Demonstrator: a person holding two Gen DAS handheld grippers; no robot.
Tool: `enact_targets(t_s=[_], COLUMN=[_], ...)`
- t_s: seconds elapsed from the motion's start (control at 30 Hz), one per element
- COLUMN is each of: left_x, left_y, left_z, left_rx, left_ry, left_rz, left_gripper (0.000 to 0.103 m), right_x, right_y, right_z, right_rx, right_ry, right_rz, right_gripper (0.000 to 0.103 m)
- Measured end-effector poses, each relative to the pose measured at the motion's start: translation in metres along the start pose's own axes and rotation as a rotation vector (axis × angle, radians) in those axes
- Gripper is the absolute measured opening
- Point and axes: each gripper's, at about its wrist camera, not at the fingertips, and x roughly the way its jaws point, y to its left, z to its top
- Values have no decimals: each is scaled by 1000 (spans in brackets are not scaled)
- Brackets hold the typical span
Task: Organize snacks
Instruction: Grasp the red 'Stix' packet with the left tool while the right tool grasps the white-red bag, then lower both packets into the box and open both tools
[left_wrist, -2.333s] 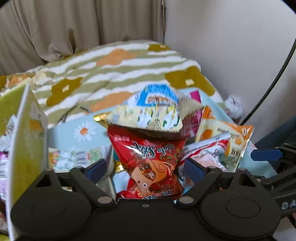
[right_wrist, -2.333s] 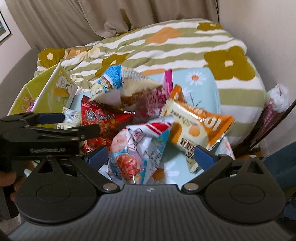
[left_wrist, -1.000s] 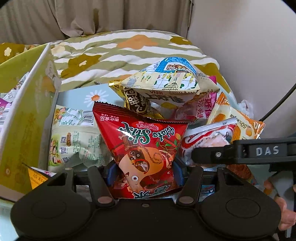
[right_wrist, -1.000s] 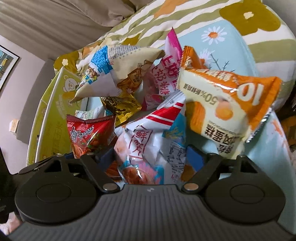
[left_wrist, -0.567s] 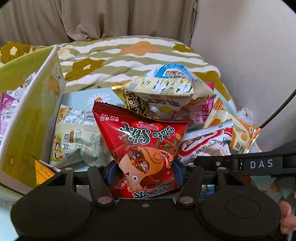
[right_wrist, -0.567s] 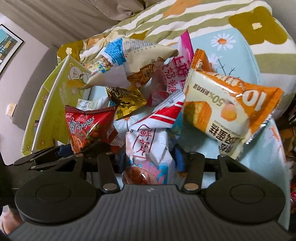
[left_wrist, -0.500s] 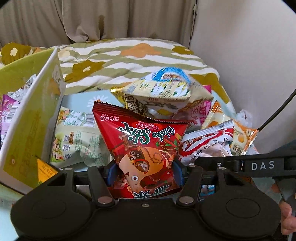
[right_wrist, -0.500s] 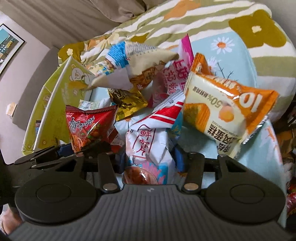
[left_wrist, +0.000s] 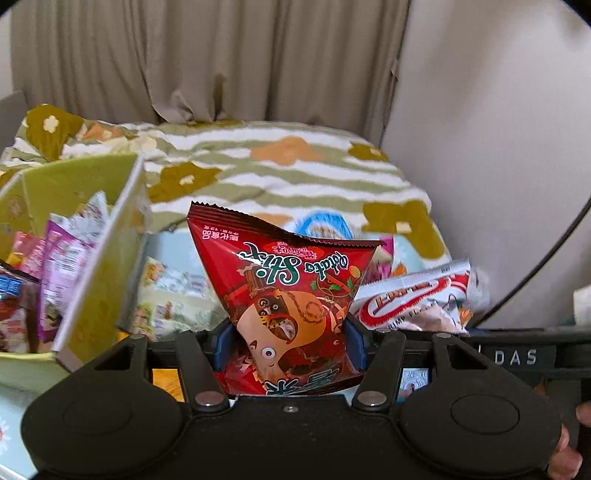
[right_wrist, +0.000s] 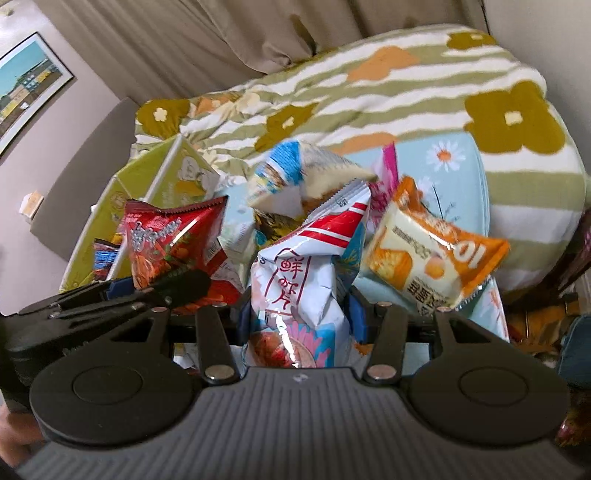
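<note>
My left gripper (left_wrist: 290, 347) is shut on a red Potato Stix bag (left_wrist: 291, 291) and holds it upright, lifted off the pile. The bag also shows in the right wrist view (right_wrist: 170, 243). My right gripper (right_wrist: 299, 317) is shut on a white shrimp chips bag with a red stripe (right_wrist: 306, 273), also lifted. That bag shows at the right of the left wrist view (left_wrist: 417, 299). A green cardboard box (left_wrist: 92, 266) with several snack packs inside stands to the left.
An orange cake pack (right_wrist: 432, 258), a blue and cream bag (right_wrist: 303, 173) and a pink pack (right_wrist: 388, 173) lie on the light blue daisy sheet (right_wrist: 454, 158). A striped flower blanket (left_wrist: 280, 173) lies behind. A wall (left_wrist: 498, 129) is on the right.
Both grippers have lifted their bags up from the pile. The left view has swung up and left, so the green box is nearer. The pile now sits lower behind the bags.
</note>
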Motion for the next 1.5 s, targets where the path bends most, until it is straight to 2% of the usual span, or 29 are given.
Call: enact_targets(t_s=[0.33,0.53,0.77,1.03,1.23,1.4,1.47,1.5], left_x=[-48,-62,-62,-42,-7,25,35,40], left_y=[37,81,149,234,287,316,325,329], left_z=[26,42,68,98,116,123,125,125], left_rx=[-79,-103,-129,-153,-156,-147,-143,-140], left_ry=[-110,-138,-146,-101,-16,54,76,86], left_rz=[69,125,179,190,142,82,60,48], left_gripper=[62,62,62,62,62,63,65,74], right_x=[-18,-15,15,71,118,150,160,164], right_y=[46,88,144,208,252,277,283,285], right_z=[22,39,69,105,122,126,127,127], right_rx=[-96,-144,-171,-186,-176,-156,-139,-131], right_ry=[-58,-93,-123,-121,-102,-93,-91,-91], right_rz=[70,104,139,148,125,76,56,46], right_gripper=[64,64,64,64,64,64,64,64])
